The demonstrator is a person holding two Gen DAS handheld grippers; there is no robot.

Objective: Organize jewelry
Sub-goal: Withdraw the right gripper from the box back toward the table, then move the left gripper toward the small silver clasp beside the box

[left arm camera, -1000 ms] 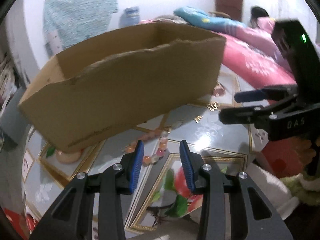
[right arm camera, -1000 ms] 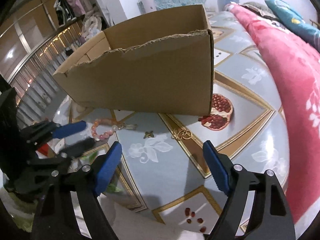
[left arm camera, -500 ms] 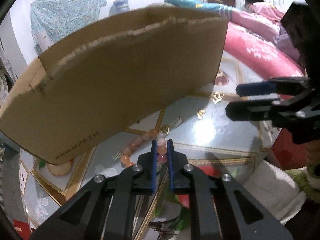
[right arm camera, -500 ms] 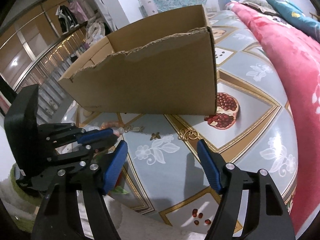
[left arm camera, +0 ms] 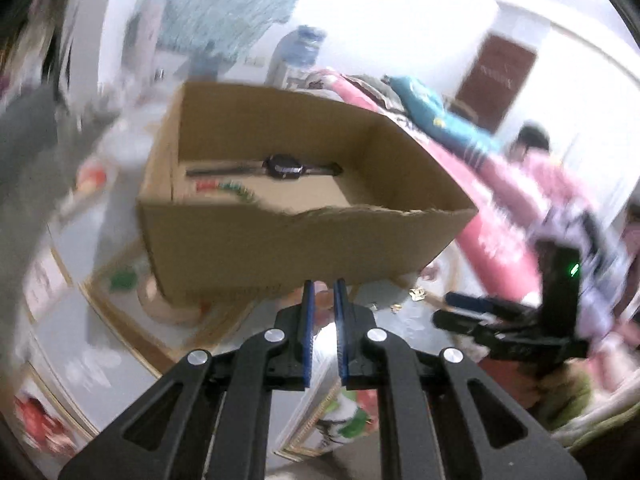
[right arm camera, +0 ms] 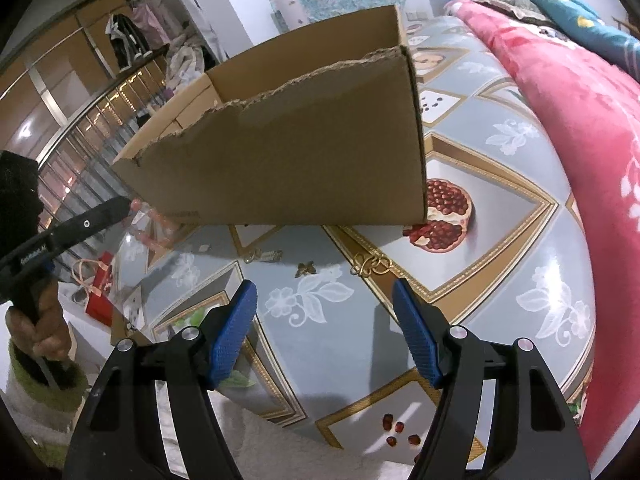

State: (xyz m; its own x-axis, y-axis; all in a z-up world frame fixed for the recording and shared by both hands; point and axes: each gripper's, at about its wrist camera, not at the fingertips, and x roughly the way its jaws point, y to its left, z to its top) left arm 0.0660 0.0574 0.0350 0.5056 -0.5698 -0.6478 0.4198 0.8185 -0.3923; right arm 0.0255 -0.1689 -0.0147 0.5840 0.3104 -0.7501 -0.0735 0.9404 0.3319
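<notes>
My left gripper [left arm camera: 323,292] is shut on the pink bead bracelet [right arm camera: 154,218] and holds it raised in front of the cardboard box [left arm camera: 280,240]; the beads show blurred beside the box's left end in the right wrist view. Inside the box lie a dark watch [left arm camera: 284,167] and a beaded piece [left arm camera: 228,190]. My right gripper [right arm camera: 324,308] is open and empty above the table, near a gold clasp [right arm camera: 370,266], a small butterfly charm [right arm camera: 305,269] and a small silver piece [right arm camera: 264,256].
The box [right arm camera: 304,160] stands on a patterned grey-and-gold tablecloth [right arm camera: 500,280]. A pink blanket [right arm camera: 580,100] lies along the right side. My right gripper also shows at the right of the left wrist view [left arm camera: 460,308].
My left gripper closed on the bead bracelet on the table, then lifted it up toward the box's rim. My right gripper stayed open and moved little.
</notes>
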